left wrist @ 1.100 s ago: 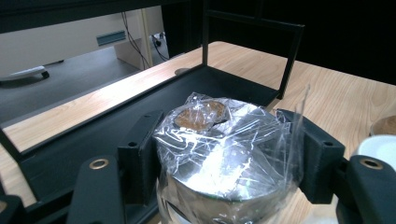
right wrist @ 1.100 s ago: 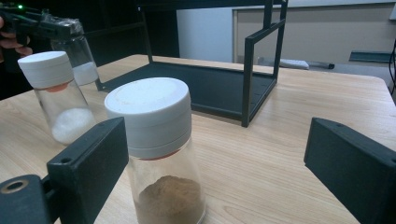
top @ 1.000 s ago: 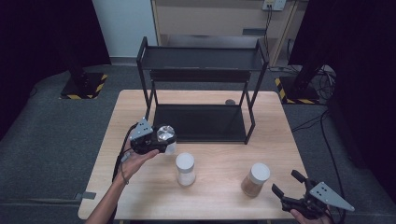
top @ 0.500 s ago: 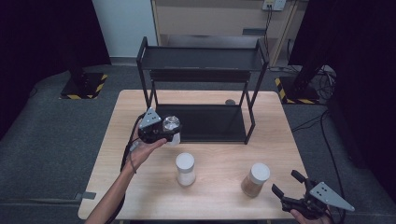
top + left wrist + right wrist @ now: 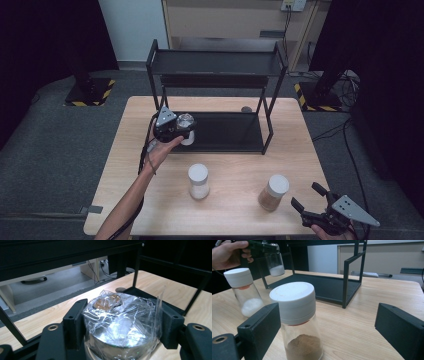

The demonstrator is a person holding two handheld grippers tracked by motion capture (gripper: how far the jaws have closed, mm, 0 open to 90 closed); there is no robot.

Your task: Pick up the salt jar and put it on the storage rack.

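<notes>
High view: my left gripper (image 5: 186,128) clamps clear glass jar with plastic-wrapped silver cap (image 5: 186,125) at front-left of black metal two-tier rack (image 5: 218,60); right gripper (image 5: 311,201) agape, well clear of rack. I judge shelving step under way; next I lower jar onto rack's bottom shelf, then release.

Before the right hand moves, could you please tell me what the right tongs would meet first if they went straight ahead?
Probably the white-lidded glass jar of brown powder, standing just ahead between the open right tongs; depth is uncertain.
</notes>
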